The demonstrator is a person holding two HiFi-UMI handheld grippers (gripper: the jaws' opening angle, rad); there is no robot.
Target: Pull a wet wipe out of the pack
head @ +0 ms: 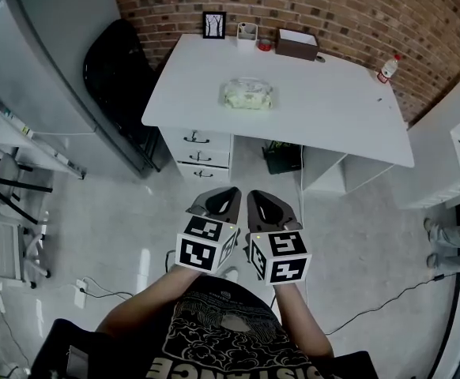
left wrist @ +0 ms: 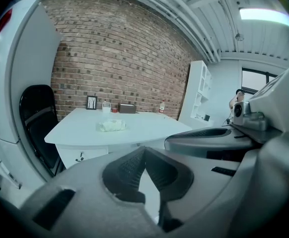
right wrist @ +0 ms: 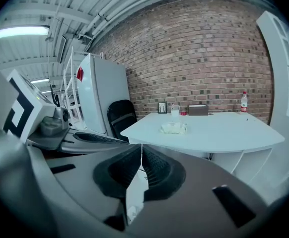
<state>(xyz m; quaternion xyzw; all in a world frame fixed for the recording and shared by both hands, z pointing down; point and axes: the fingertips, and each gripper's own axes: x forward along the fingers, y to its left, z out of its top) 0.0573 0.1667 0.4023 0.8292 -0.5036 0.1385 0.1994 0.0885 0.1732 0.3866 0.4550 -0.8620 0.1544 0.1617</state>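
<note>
Pale soft-plastic wet-wipe pack (head: 247, 94) lies centrally on the white desk (head: 333, 109), well apart from both grippers. On left gripper (head: 231, 192) and right gripper (head: 254, 196), jaws closed, empty. Advise opening on approach; one steadies pack, other pinches wipe.

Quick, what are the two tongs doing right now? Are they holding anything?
Left tongs: closed, holding nothing.
Right tongs: closed, holding nothing.

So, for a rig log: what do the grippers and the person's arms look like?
Left gripper and right gripper match: grey, dark ribbed pads tapering to a tip, each with a white cube bearing black square markers. Black printed T-shirt, forearms bare.
</note>
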